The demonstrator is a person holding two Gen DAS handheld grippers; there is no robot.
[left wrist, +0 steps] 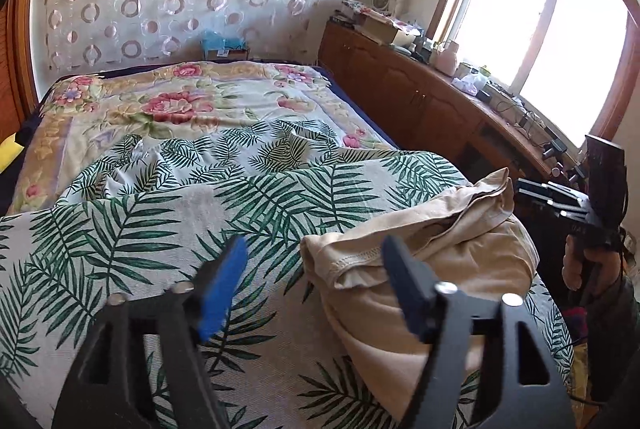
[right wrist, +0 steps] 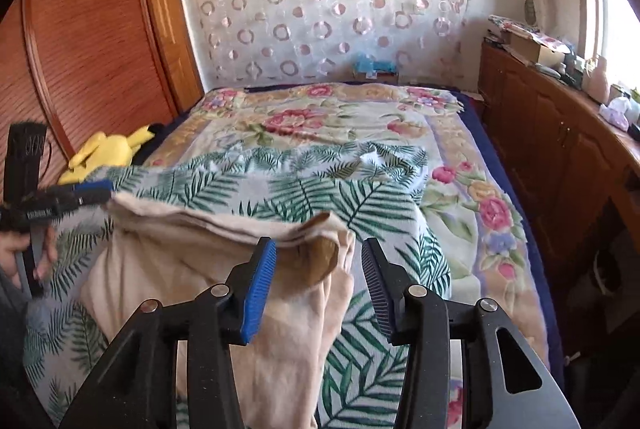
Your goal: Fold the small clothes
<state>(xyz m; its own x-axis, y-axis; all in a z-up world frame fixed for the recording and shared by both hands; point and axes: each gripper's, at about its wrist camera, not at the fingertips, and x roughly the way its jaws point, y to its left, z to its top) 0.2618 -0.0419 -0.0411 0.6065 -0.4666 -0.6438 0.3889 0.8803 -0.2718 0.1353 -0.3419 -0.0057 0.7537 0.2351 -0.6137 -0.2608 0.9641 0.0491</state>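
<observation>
Beige garment (right wrist: 224, 269) bunched on the bed's leaf-print cover (left wrist: 120, 241), long axis stretching leftward from the right hand-held gripper (right wrist: 318, 293), nearer and released over its right end; left hand-held gripper (left wrist: 312, 285) likewise released.

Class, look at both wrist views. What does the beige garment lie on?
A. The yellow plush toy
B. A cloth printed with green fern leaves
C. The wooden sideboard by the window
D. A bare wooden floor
B: the beige garment lies crumpled on the fern-leaf cloth spread over the bed, with both pairs of tongs open near it.
</observation>
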